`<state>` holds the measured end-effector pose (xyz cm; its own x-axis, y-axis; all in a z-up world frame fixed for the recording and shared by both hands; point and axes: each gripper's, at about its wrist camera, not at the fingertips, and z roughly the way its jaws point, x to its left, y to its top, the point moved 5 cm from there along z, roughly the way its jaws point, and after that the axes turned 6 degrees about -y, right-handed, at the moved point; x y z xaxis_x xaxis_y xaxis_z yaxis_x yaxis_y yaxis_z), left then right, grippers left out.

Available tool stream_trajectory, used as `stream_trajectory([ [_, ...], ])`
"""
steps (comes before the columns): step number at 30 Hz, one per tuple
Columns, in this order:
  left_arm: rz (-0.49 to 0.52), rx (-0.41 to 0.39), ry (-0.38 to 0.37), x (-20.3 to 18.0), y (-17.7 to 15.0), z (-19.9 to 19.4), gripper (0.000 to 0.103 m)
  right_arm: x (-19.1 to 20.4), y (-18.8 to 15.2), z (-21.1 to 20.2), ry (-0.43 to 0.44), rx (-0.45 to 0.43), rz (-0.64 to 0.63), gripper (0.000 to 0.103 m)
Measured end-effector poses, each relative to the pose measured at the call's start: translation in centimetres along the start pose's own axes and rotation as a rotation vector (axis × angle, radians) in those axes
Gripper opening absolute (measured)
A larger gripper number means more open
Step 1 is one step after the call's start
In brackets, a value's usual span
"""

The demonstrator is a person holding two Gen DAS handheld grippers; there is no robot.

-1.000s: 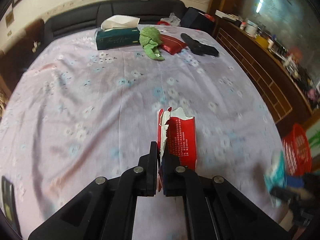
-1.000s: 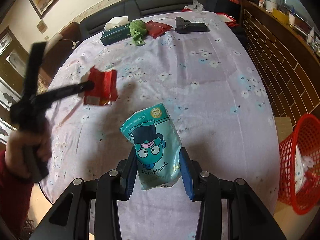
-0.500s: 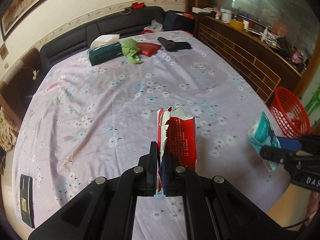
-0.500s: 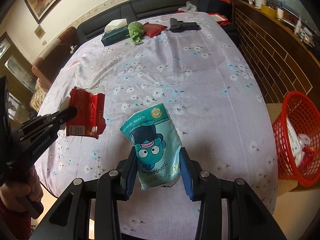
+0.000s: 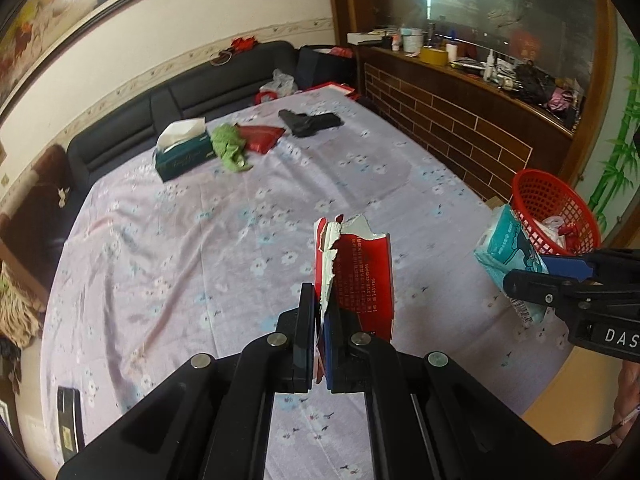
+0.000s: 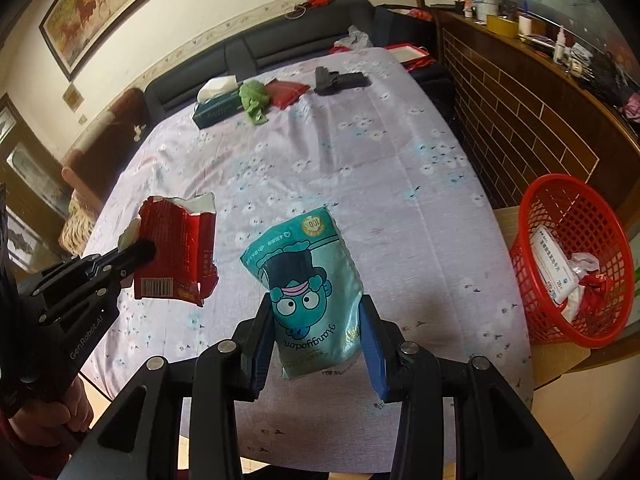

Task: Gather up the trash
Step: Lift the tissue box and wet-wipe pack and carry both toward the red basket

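Now I am pinching the torn red packet tight in my left gripper. My right gripper is squeezing the teal cartoon tissue pack above the flowery tablecloth, near the red basket.

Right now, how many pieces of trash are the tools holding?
2. The torn red packet is in the left tool; the teal cartoon pouch is in the right tool.

Torn red wrapper upright, held aloft; teal cartoon packet upright; red basket part-filled.
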<state>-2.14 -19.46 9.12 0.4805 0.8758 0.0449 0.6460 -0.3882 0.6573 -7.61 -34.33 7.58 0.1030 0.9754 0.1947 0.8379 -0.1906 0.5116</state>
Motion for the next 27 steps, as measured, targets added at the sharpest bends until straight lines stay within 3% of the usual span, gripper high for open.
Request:
stream_trajectory([
  [18,0.096,-0.025,-0.034,-4.7,3.2,0.4,0.003,-4.7,0.4,-2.7,-0.032,-0.058,0.096,0.043],
  [27,0.177,-0.045,-0.06,-8.4,5.3,0.7,0.003,-9.0,-0.3,-4.3,-0.061,-0.082,0.191,0.043],
])
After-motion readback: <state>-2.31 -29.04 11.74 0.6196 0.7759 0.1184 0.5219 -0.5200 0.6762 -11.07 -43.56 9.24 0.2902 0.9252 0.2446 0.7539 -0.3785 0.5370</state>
